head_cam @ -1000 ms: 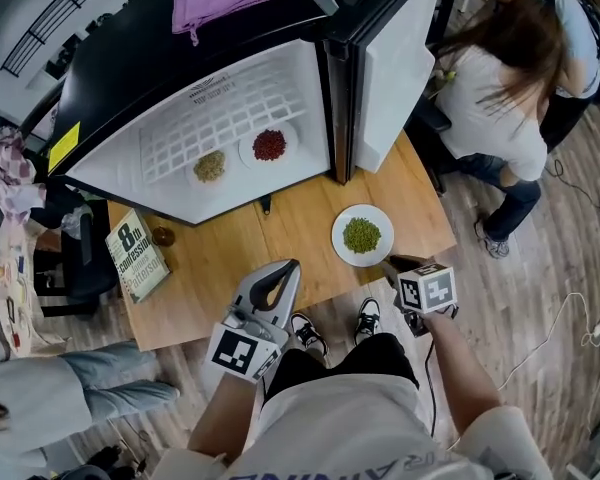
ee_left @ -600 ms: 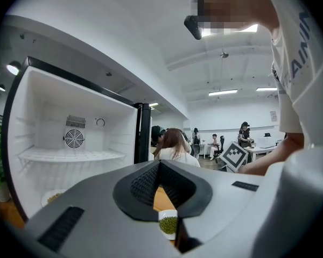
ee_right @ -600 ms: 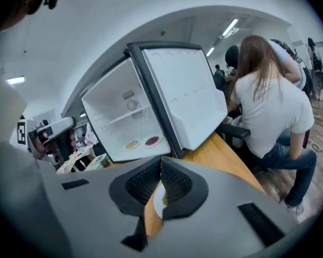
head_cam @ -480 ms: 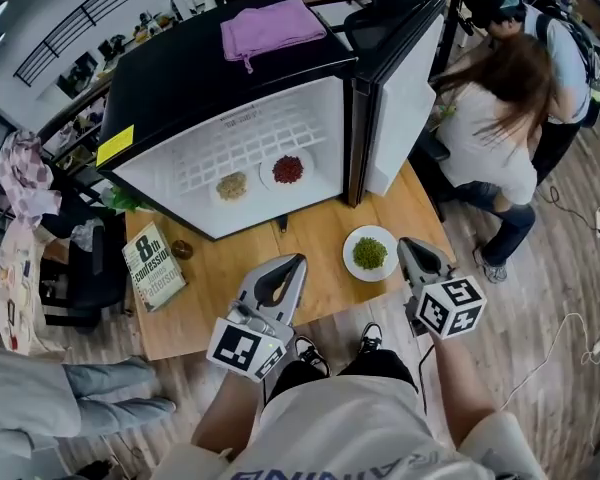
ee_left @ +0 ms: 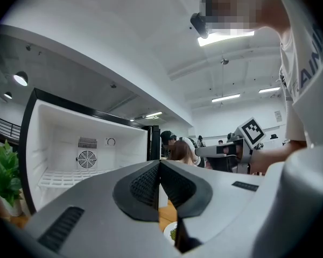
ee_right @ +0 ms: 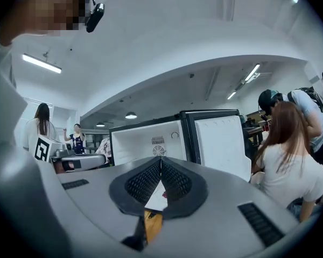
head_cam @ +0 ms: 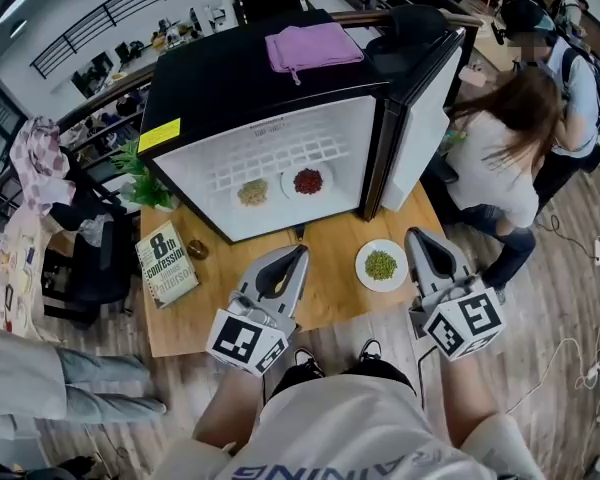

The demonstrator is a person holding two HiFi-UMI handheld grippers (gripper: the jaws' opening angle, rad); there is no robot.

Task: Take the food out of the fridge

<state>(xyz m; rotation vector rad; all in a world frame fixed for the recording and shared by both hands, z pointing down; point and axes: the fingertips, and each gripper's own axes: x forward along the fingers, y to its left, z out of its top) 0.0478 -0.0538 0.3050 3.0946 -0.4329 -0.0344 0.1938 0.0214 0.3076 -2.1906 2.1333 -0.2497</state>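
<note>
**Grey tongs closed, two plates left inside**

Grey and empty-handed on both sides: the left gripper (head_cam: pixel 298 253) has its jaws pressed together with nothing between them, and its own view confirms the dark pads meeting in a single line (ee_left: pixel 160 164). Same story on the right gripper (head_cam: pixel 418 236), pads touching and holding nothing (ee_right: pixel 161 163). Both are held up over the near edge of the wooden table (head_cam: pixel 230 283), noses aimed at the open fridge (head_cam: pixel 260 88).

Between the two tips, on the table, sits the plate of green food (head_cam: pixel 381 265), which looks to be already out. The work that remains lies straight ahead, on the white wire shelf (head_cam: pixel 280 158): the plate of red food (head_cam: pixel 308 180) and, just beside it to the left, the plate of tan food (head_cam: pixel 252 192).

Here's the key line-up. The red plate lies almost dead ahead of the left gripper's tip; the right gripper would have to cross inward past the open door (head_cam: pixel 425 98) side. So the left looks nearer to both. Round plates, no long axis, so I'd judge the near rim is the place to bite, once those jaws part.
</note>
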